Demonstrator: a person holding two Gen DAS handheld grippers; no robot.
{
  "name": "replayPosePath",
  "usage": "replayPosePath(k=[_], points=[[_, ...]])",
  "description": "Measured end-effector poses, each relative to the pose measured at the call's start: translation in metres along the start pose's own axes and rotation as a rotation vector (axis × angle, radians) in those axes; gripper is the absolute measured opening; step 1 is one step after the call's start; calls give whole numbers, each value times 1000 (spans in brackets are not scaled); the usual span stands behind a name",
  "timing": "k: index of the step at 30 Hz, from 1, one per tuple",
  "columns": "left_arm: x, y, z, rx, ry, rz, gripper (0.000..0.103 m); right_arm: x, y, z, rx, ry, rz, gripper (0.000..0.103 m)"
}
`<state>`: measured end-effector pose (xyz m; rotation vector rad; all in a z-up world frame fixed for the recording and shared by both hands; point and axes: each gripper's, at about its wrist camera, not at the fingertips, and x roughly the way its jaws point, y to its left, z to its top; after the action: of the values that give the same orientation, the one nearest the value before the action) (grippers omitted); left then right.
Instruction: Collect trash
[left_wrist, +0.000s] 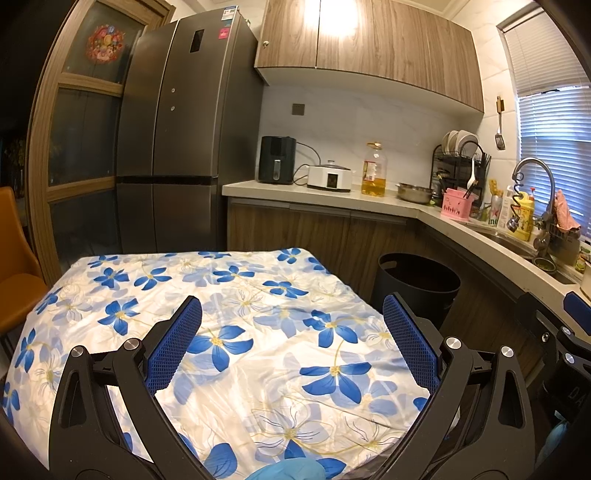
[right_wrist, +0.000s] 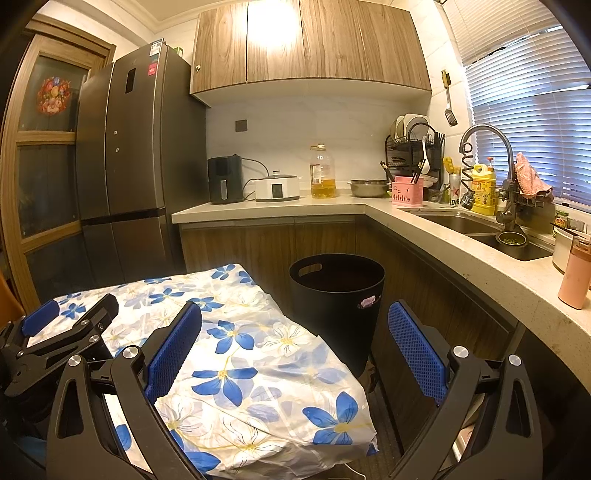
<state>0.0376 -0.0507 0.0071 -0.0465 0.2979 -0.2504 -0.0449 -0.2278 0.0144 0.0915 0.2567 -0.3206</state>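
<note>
Kitchen scene w/ wood cabinets, grey fridge upper left of frame, red sticker near its top, text too small to read. Floral-cloth table fills lower centre. Black trash bin on floor mid-frame, just beside table's right edge; small pinkish label on its side, unreadable. Left gripper spread wide over cloth, holding nothing. Right gripper also wide, empty, over table corner, bin just beyond. Green can by sink, white letters "ne" legible. Yellow bottle beside it, label unclear.
</note>
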Motion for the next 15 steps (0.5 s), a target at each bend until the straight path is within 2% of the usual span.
replayPosePath(k=[15], points=[[-2,-3,3,4,-3,-6,97,-1,-1,3,2,-2,-2,97]])
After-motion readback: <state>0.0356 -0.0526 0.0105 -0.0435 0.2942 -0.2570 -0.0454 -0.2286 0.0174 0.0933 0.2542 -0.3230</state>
